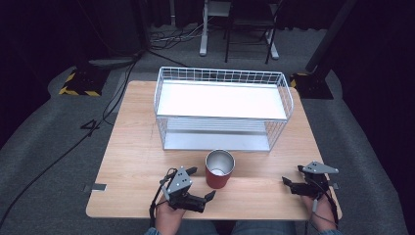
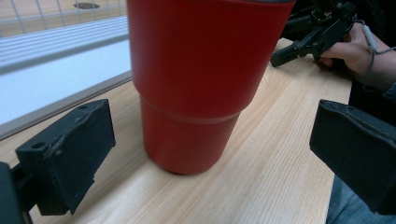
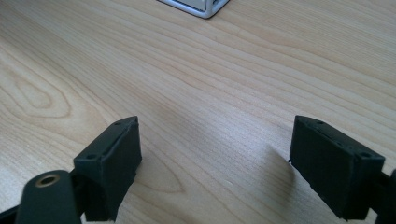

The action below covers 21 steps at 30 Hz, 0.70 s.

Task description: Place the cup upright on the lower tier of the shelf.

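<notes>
**Facing a red cup with both grippers spread**

Looking down from the high view, a red cup [image 1: 219,169] with a shiny metal inside stands upright on the wooden table [image 1: 132,147], just beyond and to the right of the left gripper [image 1: 201,183]. That gripper's jaws are spread wide and point toward the cup without touching it. The right gripper [image 1: 292,175] rests near the table's right edge, well apart from the cup, its jaws also released. A white wire basket [image 1: 222,107] sits farther back, behind the cup.

From the left gripper view, the cup [image 2: 201,79] stands between and just ahead of the two black jaws, clear of both. The other hand [image 2: 357,49] holds its gripper farther off.

From the right gripper view, the jaws stand parted over bare wood [image 3: 196,84], holding nothing; a corner of the basket's base [image 3: 198,5] lies ahead.
</notes>
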Motion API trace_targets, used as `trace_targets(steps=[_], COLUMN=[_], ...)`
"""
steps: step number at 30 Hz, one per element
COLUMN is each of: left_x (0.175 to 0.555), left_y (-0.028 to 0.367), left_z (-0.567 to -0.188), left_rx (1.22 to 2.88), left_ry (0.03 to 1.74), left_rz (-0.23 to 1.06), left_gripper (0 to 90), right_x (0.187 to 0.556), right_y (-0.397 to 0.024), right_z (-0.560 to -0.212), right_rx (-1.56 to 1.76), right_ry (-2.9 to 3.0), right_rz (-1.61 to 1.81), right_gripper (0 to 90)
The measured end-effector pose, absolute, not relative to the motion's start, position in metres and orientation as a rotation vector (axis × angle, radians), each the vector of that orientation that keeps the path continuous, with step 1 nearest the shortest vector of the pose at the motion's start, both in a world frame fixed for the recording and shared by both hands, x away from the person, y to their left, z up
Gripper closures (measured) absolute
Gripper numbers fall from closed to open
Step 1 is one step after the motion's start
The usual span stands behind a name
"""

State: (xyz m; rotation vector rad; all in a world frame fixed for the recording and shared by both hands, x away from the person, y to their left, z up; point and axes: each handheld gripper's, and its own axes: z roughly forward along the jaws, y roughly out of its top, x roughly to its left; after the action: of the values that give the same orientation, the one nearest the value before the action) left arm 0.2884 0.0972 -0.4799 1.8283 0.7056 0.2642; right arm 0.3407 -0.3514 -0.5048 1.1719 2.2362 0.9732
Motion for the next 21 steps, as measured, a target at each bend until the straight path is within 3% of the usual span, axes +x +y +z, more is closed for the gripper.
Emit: trace_targets(steps=[21], left_x=[0.312], left_y=[0.054], left_z=[-0.497], left_rx=[1.886], left_ry=[0.755], left_rz=[0.313], left_gripper=[1.8], right_x=[0.34], right_y=[-0.351], right_z=[-0.505], right_rx=[1.169], right_ry=[2.23], right_rz=[0.967], right_gripper=[17.2])
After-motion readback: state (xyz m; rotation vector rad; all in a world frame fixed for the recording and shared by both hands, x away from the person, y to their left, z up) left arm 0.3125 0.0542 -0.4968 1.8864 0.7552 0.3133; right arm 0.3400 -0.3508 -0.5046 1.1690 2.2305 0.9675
